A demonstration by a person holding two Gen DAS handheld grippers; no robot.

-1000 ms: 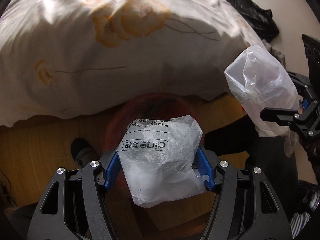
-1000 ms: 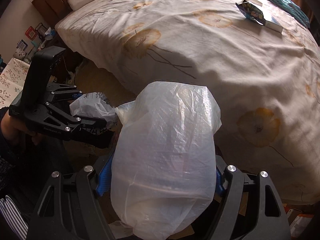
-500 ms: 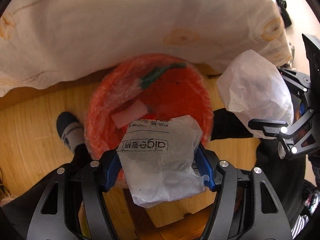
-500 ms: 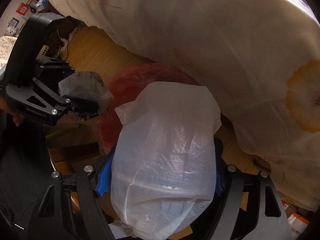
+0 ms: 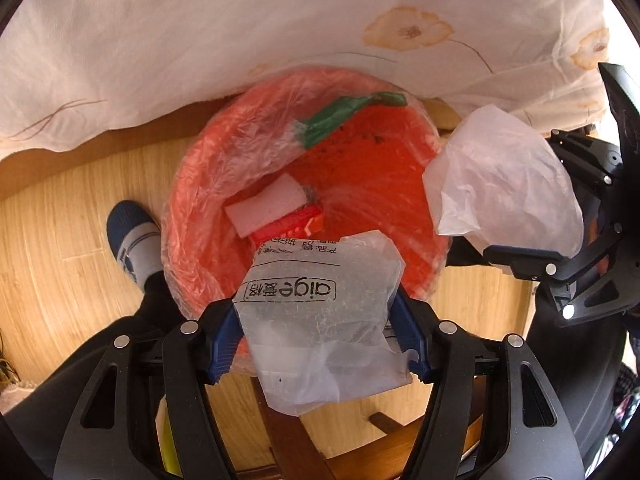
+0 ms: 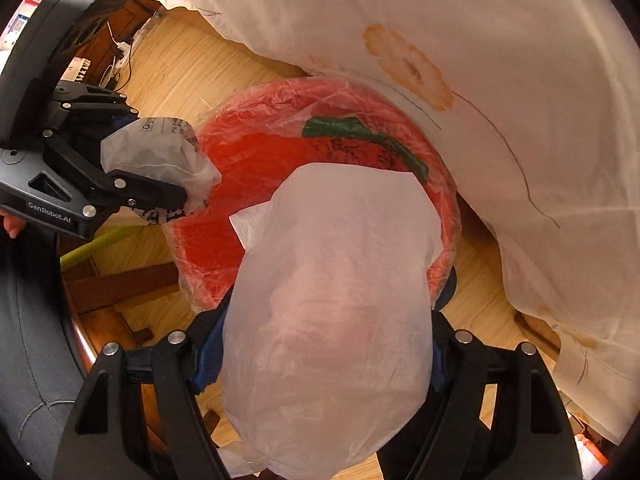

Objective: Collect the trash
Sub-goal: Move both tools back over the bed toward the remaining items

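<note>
- The landmark is the red bin [image 5: 312, 184], lined with a clear film and standing on the wooden floor just beside the hanging flowered bedsheet [image 5: 240, 32].
- The left gripper [image 5: 316, 336] is clamped on a clear printed bag [image 5: 320, 320]; the bag hangs over the near rim of the bin, not yet inside it.
- The right gripper [image 6: 320, 356] grips a white plastic bag [image 6: 332, 320], which is puffed and wide between the pads, above the bin's near-right edge.
- Inside the bin lie a pale pink block [image 5: 266, 208], a red box [image 5: 296, 222] and a green strip [image 5: 348, 114].
- I judge the step as the delivery: both pieces of trash are above the bin, ready for release.
- The next move calls for bringing each bag fully over the bin's opening, then opening the jaws; light bags may cling to the pads or drift outside the rim.
</note>
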